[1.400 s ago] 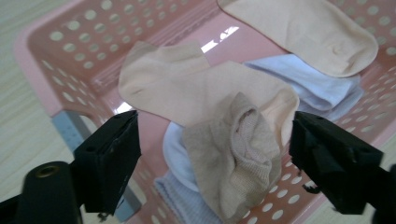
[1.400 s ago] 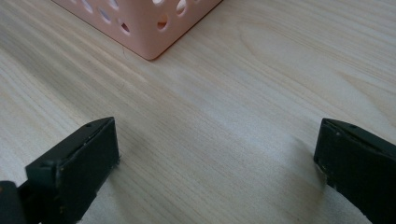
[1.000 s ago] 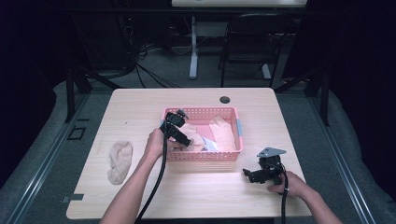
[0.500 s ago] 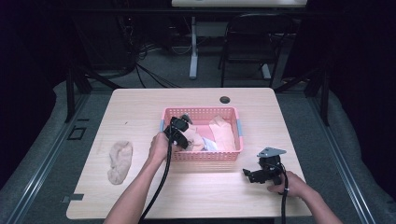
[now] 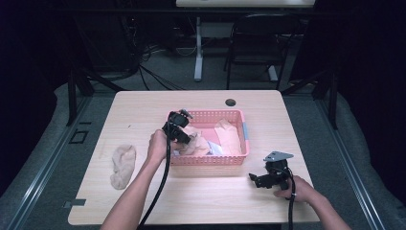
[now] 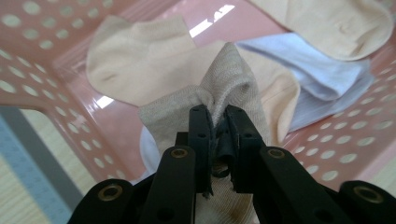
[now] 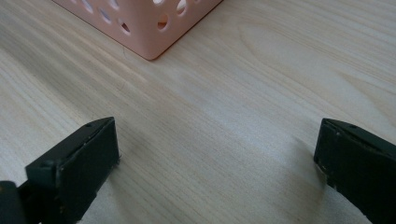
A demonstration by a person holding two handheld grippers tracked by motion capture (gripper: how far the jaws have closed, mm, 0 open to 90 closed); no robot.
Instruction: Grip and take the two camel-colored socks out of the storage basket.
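A pink perforated basket in mid-table holds several socks. My left gripper reaches into its left end and is shut on a fold of a beige ribbed sock. Its jaws have just been closing, and in the left gripper view the pinched fabric bunches up between them, raised a little off the basket floor. Under it lie a pale peach sock and a white sock. My right gripper rests open on the wood to the right of the basket, with bare table between its jaws.
A tan sock lies flat on the table left of the basket. Another peach sock lies in the basket's right half. A basket corner is just ahead of the right gripper. A dark round grommet sits near the far edge.
The left gripper dipped into the basket's left end, closed on the beige sock and has come up slightly with it. The right gripper has stayed put.
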